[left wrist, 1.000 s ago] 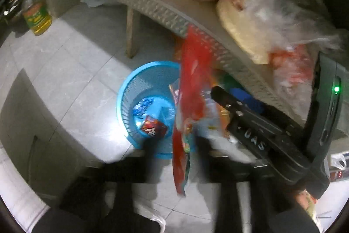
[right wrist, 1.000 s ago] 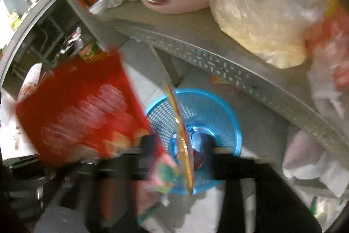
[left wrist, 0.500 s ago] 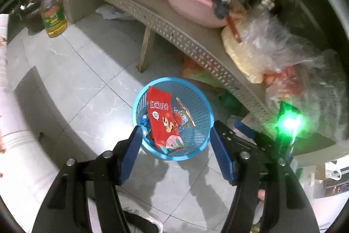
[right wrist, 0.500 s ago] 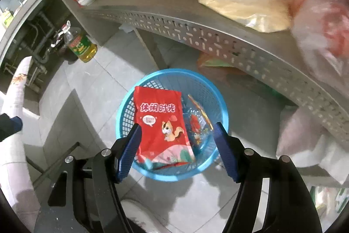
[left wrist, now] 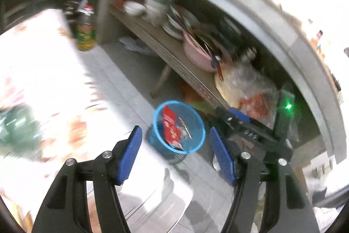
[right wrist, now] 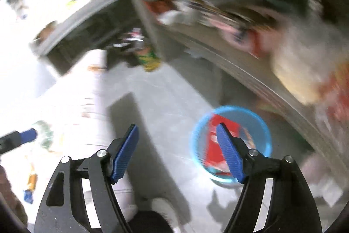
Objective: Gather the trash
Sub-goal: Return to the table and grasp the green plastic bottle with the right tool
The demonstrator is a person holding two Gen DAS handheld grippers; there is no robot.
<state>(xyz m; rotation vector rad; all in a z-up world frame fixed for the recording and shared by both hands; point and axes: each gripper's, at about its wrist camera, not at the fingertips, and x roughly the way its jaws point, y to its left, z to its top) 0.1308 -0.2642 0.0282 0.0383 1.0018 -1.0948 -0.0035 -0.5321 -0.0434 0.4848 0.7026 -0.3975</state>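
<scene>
Both hand-held grippers have pulled up and away from the blue basket point(left wrist: 197, 126) since the earlier frames, so it now looks smaller and sits on the grey tiled floor point(left wrist: 130, 88) below the front edge of the shelf point(left wrist: 174, 54). Left hand-held gripper point(left wrist: 175, 155): jaws parted wide, having just been opening, nothing between the blue pads point(left wrist: 222, 158). Right hand-held gripper point(right wrist: 176, 152): jaws also wide apart, just been opening, nothing held; its right pad overlaps the basket in the right wrist view only. Red snack packet point(left wrist: 171, 127) lies inside the basket, leaning against the wall nearest the left side of the left wrist view, long axis running from the rim down toward the basket's bottom, printed face up. A thin yellow-edged wrapper point(left wrist: 185, 130) lies just beside it, deeper in the basket, slanted roughly the same way. On the shelf above the basket: a pink basin point(left wrist: 196, 56) with utensils, and a clear plastic bag point(left wrist: 246, 84) of pale contents. An oil bottle point(left wrist: 85, 34) stands on the floor well apart from the basket, beyond the shelf's end. Right wrist view is heavily blurred.
</scene>
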